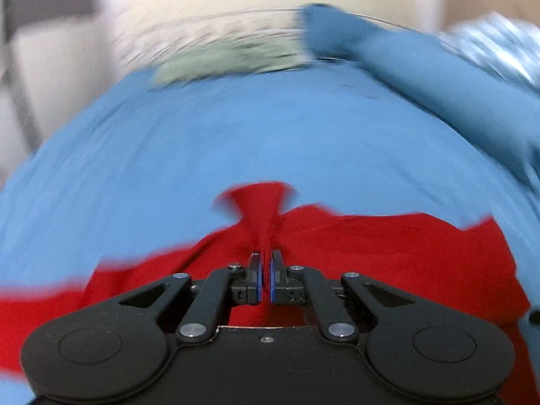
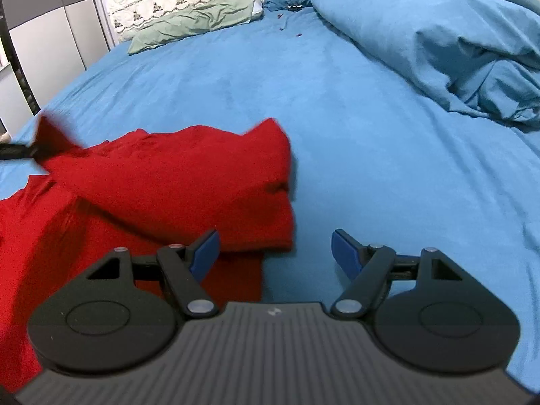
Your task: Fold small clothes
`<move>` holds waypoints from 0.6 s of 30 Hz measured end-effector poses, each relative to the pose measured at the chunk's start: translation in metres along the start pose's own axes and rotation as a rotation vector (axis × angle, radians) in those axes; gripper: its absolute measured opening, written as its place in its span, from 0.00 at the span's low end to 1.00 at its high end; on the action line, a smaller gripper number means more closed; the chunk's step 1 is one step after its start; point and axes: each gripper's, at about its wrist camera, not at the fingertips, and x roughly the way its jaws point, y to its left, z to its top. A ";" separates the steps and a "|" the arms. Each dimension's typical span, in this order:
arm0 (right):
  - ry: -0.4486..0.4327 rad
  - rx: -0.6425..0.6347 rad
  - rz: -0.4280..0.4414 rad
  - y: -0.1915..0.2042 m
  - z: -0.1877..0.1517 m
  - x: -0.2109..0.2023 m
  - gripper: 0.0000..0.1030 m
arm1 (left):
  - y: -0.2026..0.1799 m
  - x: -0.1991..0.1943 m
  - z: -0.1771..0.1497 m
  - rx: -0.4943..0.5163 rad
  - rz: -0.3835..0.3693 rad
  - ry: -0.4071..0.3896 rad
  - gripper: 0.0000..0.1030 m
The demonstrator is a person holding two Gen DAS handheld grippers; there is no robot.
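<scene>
Red garment lies on blue bedsheet, part folded over itself. Left gripper fingers pressed together, pinching a bunched bit of fabric. Right gripper fingers spread wide, nothing between, hovering just above garment's right edge w/ sheet below.

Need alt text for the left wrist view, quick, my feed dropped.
The left claw is shut on a pinched fold of a red garment lying on a blue bedsheet. The picture is motion-blurred; a crumpled blue duvet lies at the far right.
</scene>
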 end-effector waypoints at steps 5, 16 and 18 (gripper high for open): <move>0.028 0.030 0.003 0.006 -0.005 0.012 0.86 | 0.058 0.023 -0.045 -0.242 -0.035 0.096 0.29; 0.074 -0.080 -0.042 0.024 -0.013 0.027 0.86 | 0.070 0.020 -0.042 -0.292 -0.041 0.009 0.04; 0.083 -0.135 -0.055 0.032 -0.014 0.033 0.86 | 0.073 0.006 -0.036 -0.252 0.013 -0.045 0.04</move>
